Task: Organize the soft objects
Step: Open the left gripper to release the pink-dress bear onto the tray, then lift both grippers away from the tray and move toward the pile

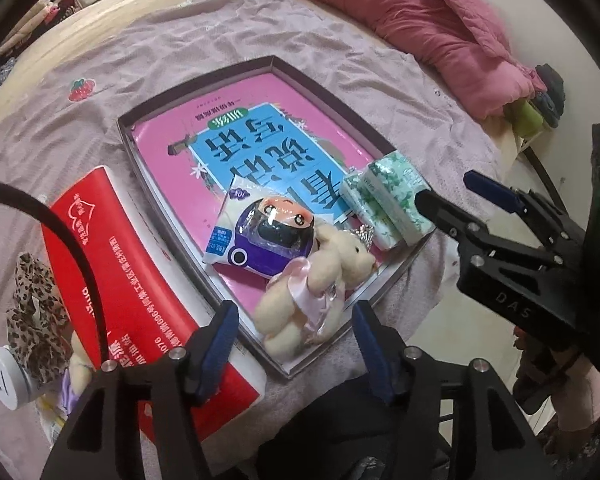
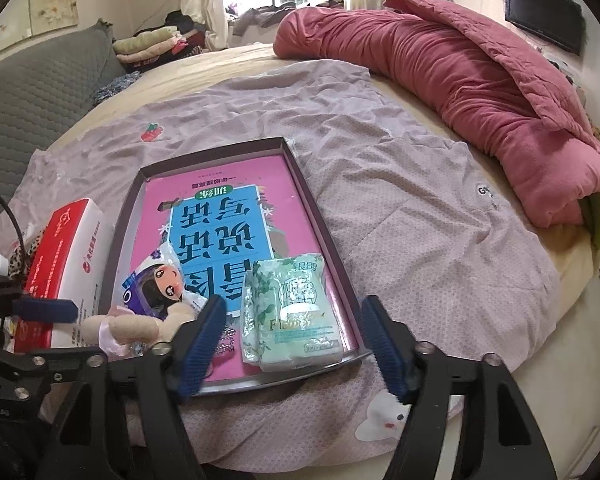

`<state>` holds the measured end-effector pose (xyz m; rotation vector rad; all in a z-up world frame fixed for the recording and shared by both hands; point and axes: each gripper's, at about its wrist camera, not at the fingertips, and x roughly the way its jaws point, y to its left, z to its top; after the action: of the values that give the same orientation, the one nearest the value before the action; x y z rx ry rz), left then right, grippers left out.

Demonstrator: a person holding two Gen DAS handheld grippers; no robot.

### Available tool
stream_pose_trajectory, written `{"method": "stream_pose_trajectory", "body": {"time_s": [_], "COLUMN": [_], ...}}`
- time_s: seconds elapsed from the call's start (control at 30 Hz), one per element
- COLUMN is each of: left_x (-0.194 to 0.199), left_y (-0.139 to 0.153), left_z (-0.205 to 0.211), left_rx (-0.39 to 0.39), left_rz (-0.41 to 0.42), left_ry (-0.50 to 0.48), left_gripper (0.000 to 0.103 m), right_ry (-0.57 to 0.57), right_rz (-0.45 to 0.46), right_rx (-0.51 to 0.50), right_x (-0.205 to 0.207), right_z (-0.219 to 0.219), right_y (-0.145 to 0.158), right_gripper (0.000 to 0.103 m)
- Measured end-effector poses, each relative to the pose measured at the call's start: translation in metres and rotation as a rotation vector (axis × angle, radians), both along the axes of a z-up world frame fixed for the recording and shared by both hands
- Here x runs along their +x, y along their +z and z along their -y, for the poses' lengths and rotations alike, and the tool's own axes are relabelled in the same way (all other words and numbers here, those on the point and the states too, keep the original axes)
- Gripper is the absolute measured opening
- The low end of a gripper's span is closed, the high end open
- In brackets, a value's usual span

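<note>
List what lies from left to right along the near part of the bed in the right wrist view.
Leopard-print cloth → red tissue box → cartoon tissue pack → green tissue packs → near right rim of the tray → pink blanket, farther back.

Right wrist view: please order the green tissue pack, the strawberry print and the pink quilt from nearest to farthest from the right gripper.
1. green tissue pack: in the tray's near corner, just ahead of the right gripper.
2. strawberry print: on the sheet, beyond the tray, to the left.
3. pink quilt: bunched along the far right of the bed.
</note>
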<state>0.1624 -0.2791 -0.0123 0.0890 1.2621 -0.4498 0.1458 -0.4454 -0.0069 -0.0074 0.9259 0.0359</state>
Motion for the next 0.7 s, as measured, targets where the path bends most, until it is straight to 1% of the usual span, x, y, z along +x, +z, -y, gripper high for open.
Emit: {"method": "stream_pose_trajectory", "body": {"time_s": [0.07,0.17,0.2,0.3,0.5,0.7], "left_x": [-0.002,-0.006,-0.007,-0.012,-0.026,-0.038], "left_y": [0.004,0.010,0.012,0.019,0.036,0.048], "left_z": [-0.002,-0.005,-0.007,-0.012,-0.019,-0.031], "left_rx": [0.003,0.003,0.002,-0.005,0.014,0.024], "left_rz": [0.009,0.034,0.040,0.055,0.115,0.155], "left_ry": [0.004,0.013,0.017,0.025,0.028,0.048], "left_gripper": [0.060,0.068,0.069,0.070,0.072,0.073], "right_ry": [-0.002,-0.002,-0.003,-0.003,0.010,0.020], "right_rz": [-0.001,0.007,0.011,0.032,0.076,0.114], "right_rx": [-0.002,-0.018,-0.025,-0.044,-0.070,-0.083], "right_x": [-0.002,-0.007,-0.009,-0.014,-0.022,-0.029], "right_z": [0.000,-0.003,-0.005,-0.009,-0.020,-0.033], "right_y": [0.001,0.005,0.007,0.013,0.029,0.049], "right_gripper": [0.072,0.073,0.073,0.074,0.075,0.075]}}
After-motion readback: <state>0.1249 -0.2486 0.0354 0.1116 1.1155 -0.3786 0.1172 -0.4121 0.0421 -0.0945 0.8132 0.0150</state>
